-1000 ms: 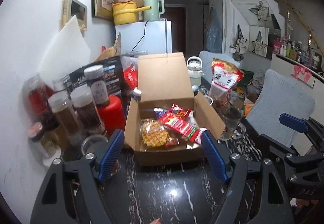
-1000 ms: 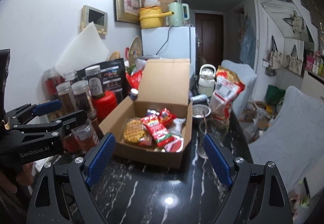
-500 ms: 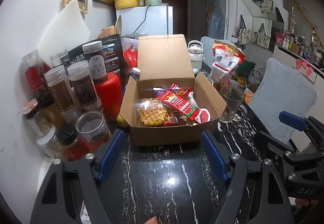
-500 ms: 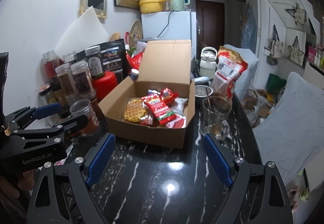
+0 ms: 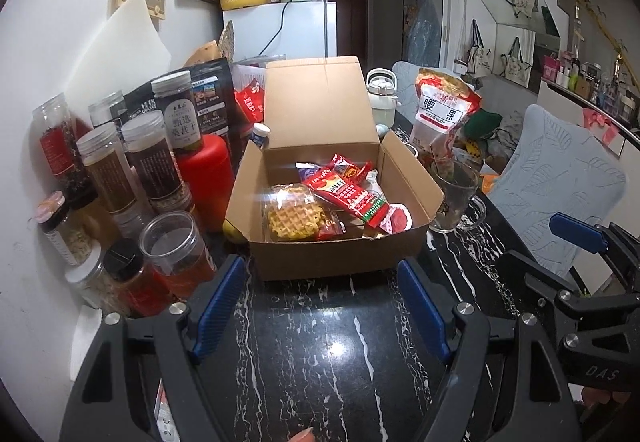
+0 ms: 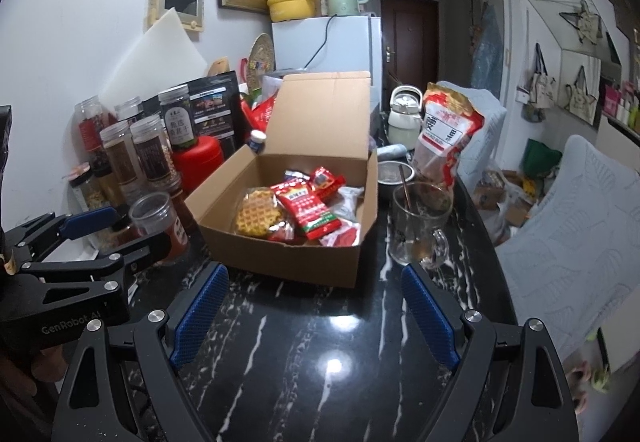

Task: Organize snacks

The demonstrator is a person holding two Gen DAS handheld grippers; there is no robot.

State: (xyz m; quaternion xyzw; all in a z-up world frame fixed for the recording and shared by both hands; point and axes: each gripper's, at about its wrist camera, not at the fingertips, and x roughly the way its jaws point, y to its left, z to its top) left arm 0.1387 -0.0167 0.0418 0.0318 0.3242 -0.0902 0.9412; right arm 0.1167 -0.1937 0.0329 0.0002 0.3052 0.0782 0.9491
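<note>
A brown cardboard box (image 5: 336, 254) with its lid flap standing upright sits open on the black marble-patterned table (image 5: 320, 342). Inside it lie the snacks: a golden waffle in a clear wrapper (image 5: 298, 218) at the front left, a long red sachet with green print (image 5: 352, 198) lying diagonally across the middle, and more red packets (image 5: 348, 170) behind it, toward the lid.

The left gripper (image 5: 320, 302) hangs above bare tabletop just in front of the box, its blue-padded fingers (image 5: 218, 300) spread wide with nothing between them. The right gripper (image 6: 316, 316) is likewise spread apart and empty, also near the box's front wall and not touching it; in its view the left gripper shows at the left edge.

Left of the box stands a cluster of clear plastic jars with dark contents (image 5: 152, 162), and a red plastic canister (image 5: 206, 178) just beside the box's left wall. To the right a clear glass mug (image 6: 418, 230) with a spoon in it stands near the box, with a red and white snack bag (image 6: 444, 134) upright behind it
</note>
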